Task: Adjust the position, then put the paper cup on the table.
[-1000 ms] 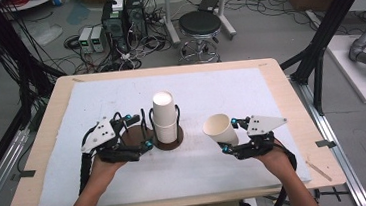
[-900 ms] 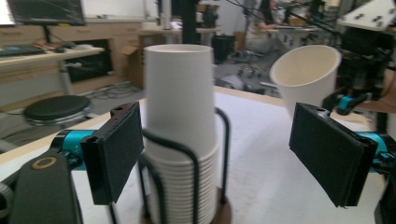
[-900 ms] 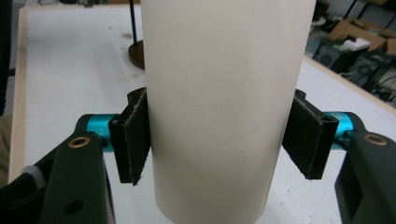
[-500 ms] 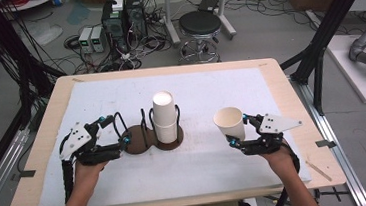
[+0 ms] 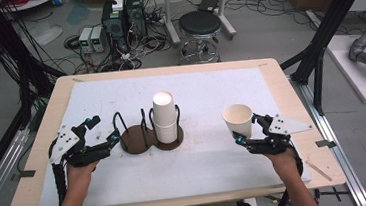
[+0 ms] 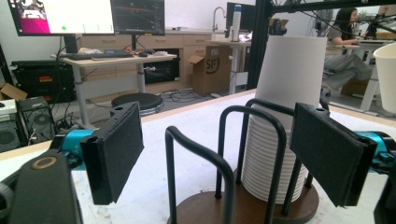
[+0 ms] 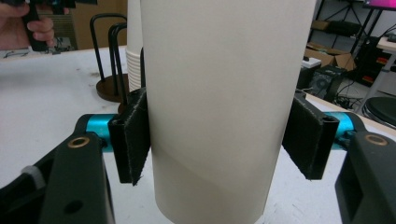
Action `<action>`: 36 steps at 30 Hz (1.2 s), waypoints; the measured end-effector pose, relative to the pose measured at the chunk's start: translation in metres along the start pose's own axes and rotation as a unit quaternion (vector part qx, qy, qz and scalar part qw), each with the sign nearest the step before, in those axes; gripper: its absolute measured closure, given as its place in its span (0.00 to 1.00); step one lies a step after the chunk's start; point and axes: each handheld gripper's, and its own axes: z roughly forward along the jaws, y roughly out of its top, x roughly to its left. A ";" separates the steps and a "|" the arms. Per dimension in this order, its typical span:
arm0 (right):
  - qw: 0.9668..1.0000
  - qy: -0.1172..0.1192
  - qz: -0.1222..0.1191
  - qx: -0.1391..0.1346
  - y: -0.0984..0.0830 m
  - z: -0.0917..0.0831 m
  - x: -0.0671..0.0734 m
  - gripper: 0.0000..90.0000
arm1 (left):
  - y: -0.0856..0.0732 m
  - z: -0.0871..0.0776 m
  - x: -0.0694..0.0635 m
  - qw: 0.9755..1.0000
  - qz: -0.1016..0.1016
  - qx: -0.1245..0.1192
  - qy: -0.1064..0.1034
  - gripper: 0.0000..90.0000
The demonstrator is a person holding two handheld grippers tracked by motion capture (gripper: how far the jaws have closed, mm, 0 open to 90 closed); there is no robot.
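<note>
A white paper cup (image 5: 238,119) stands upright, mouth up, in my right gripper (image 5: 246,128) over the table's right side. In the right gripper view both black pads (image 7: 133,140) press on the cup's (image 7: 219,102) sides. A tall stack of white cups (image 5: 164,117) sits in the right ring of a dark two-place wire holder (image 5: 139,139) at mid-table; the left ring is empty. My left gripper (image 5: 105,129) stands open just left of the holder with nothing between its fingers. In the left gripper view it (image 6: 224,149) faces the holder's wire loops (image 6: 224,140) and the stack (image 6: 285,116).
A white mat (image 5: 209,85) covers most of the wooden table (image 5: 39,145). Past the far edge a round stool (image 5: 199,26) and electronics boxes (image 5: 123,18) stand on the floor. Black frame posts (image 5: 326,45) rise at the right.
My left gripper has drawn back to the left, away from the holder. The right gripper has carried the cup to the right and brought it from tilted to upright.
</note>
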 end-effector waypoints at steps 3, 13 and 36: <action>1.000 -0.003 -0.003 -0.003 0.001 0.000 -0.001 0.36 | 0.000 0.000 0.000 1.000 0.000 -0.001 0.001 0.20; 1.000 -0.005 -0.002 -0.010 0.001 -0.003 -0.002 0.36 | 0.000 0.001 -0.002 1.000 0.005 -0.001 0.000 0.20; 0.995 -0.099 0.023 0.001 -0.012 0.002 -0.022 0.35 | -0.004 0.002 0.003 1.000 0.003 0.004 0.008 0.20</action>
